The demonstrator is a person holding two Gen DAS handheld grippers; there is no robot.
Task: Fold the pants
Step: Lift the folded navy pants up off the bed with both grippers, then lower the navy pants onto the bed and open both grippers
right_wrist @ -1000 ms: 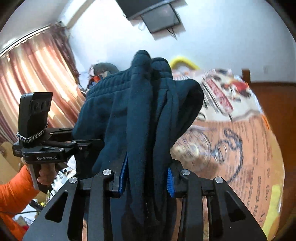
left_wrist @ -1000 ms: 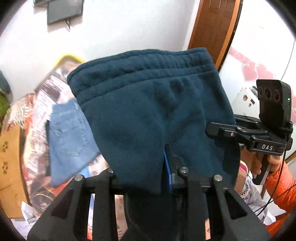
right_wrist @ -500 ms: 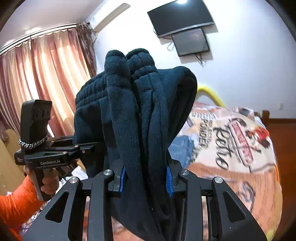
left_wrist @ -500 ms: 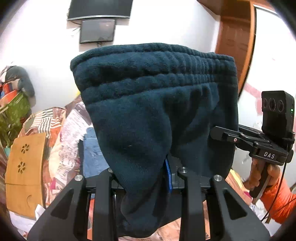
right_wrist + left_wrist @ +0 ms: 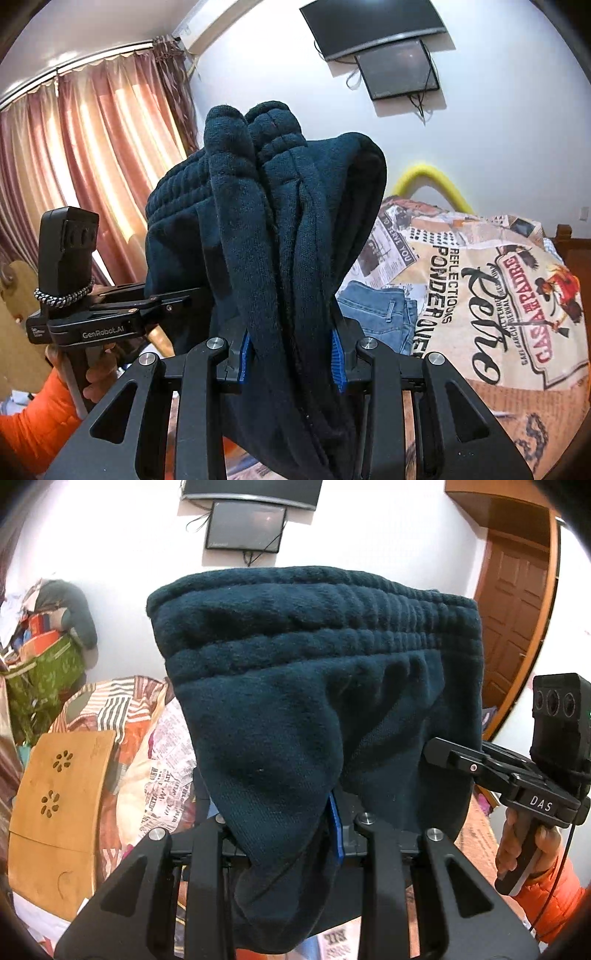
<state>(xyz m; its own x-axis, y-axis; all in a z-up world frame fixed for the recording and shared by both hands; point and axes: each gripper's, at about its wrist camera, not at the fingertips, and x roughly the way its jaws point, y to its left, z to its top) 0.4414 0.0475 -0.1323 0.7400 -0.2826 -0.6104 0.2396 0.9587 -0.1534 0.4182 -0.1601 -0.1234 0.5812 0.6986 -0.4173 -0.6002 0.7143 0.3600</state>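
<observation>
The dark teal pants [image 5: 317, 686] fill both views, hiding most of the bed [image 5: 498, 295] below. The left hand-held gripper [image 5: 295, 830] is clamped on the bunched fabric near the waistband; its left pad is buried in cloth. The right hand-held gripper [image 5: 291, 354] pinches several folded layers between blue pads, angled slightly downward. Only the right wrist view shows blue jeans [image 5: 380, 310] lying on the bed; only the left shows a wooden door [image 5: 513, 620].

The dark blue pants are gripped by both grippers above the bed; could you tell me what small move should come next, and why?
Probably lower the dark blue pants onto a bare patch of the printed bedspread, beside the jeans. The left gripper and right gripper each pinch bunched fleece in the air, so nothing can be smoothed or folded yet.
</observation>
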